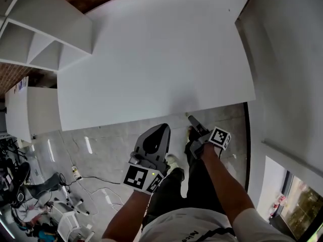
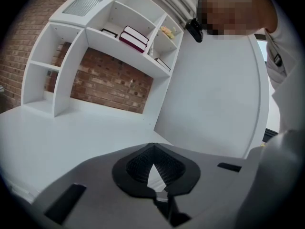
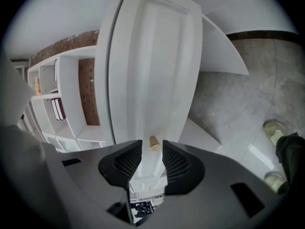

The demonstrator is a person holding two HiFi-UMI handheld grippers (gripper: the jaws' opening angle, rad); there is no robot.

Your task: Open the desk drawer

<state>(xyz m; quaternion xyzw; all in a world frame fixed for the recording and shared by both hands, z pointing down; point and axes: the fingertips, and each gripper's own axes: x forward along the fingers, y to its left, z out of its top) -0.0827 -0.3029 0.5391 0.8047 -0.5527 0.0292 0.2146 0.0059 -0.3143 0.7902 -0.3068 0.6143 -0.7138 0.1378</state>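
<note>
The white desk top (image 1: 151, 59) fills the head view; the drawer under it is hidden there. The right gripper view, rolled sideways, shows the white drawer front (image 3: 162, 70) with a small brass knob (image 3: 154, 143). My right gripper (image 3: 152, 152) (image 1: 192, 119) is open just below the desk's front edge. The knob sits at the mouth of its jaws, and the pads do not press on it. My left gripper (image 1: 162, 129) (image 2: 151, 149) is to the left, also at the desk's front edge. It is shut, its pads meeting at the tip with nothing held.
A white shelf unit (image 1: 35, 39) (image 2: 119, 32) holding books (image 2: 136, 36) stands at the desk's back left, against a brick wall (image 2: 109, 80). A white wall (image 1: 287, 59) bounds the right side. Below are a concrete floor with cables (image 1: 91, 175) and the person's shoes (image 1: 174, 160).
</note>
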